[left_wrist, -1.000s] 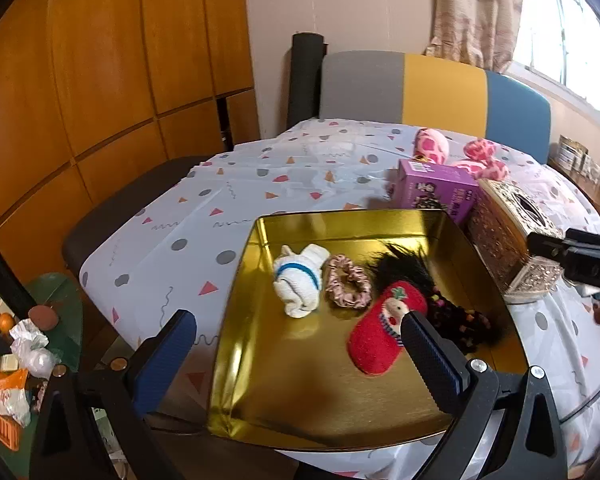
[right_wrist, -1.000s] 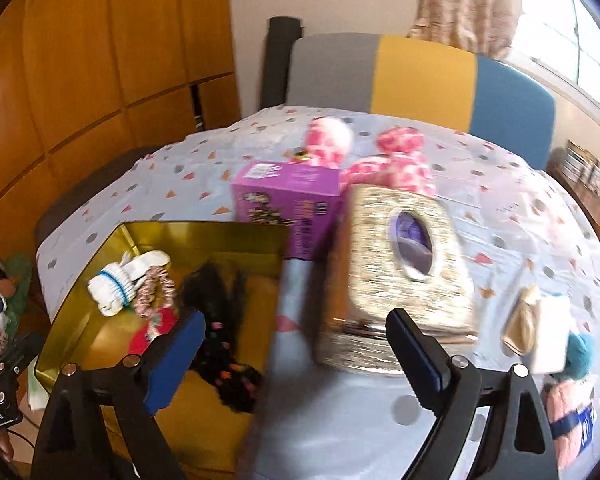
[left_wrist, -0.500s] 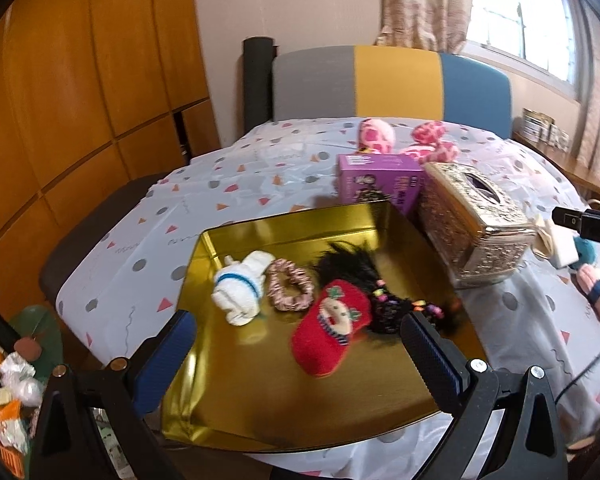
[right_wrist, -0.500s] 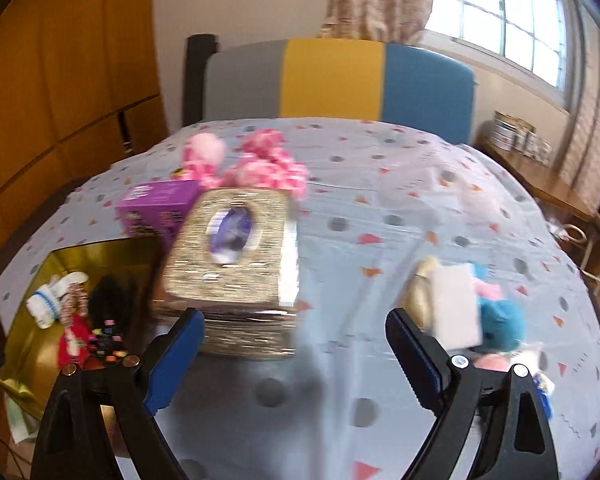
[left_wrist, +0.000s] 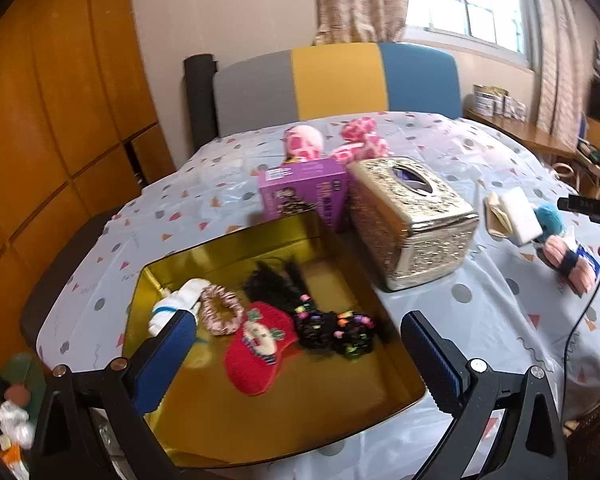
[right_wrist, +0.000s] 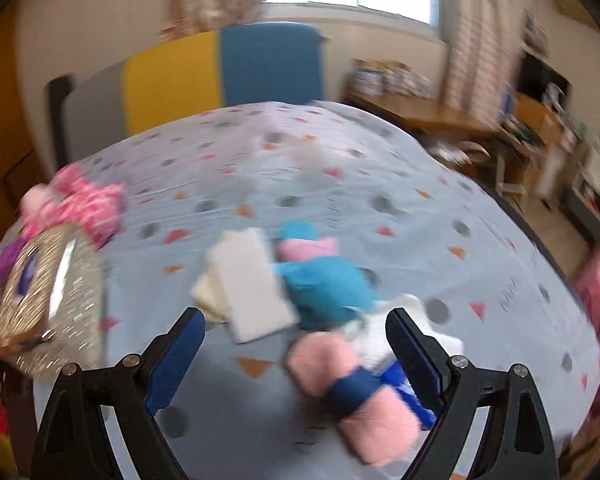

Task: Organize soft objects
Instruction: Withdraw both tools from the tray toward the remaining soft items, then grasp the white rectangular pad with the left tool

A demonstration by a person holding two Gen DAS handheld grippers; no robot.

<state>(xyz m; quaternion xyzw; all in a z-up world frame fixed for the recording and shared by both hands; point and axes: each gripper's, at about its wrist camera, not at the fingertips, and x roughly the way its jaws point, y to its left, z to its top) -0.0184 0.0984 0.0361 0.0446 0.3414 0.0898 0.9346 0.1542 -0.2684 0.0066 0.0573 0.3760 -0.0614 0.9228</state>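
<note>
We can read no text, brand or number with certainty in either view. The purple box (left_wrist: 303,193), standing just beyond the far edge of the gold tray (left_wrist: 204,256) and left of the gold tissue box (left_wrist: 416,224), carries dark printing on its near face, but the letters are too small and blurred for us to make out. In the right wrist view motion blur smears everything, so the blue band on the pink roll (right_wrist: 352,396) shows us no legible marking.

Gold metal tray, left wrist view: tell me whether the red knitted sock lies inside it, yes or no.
Yes, the red knitted sock lies flat on the gold metal tray floor, beside the black bead-studded hairpiece.
</note>
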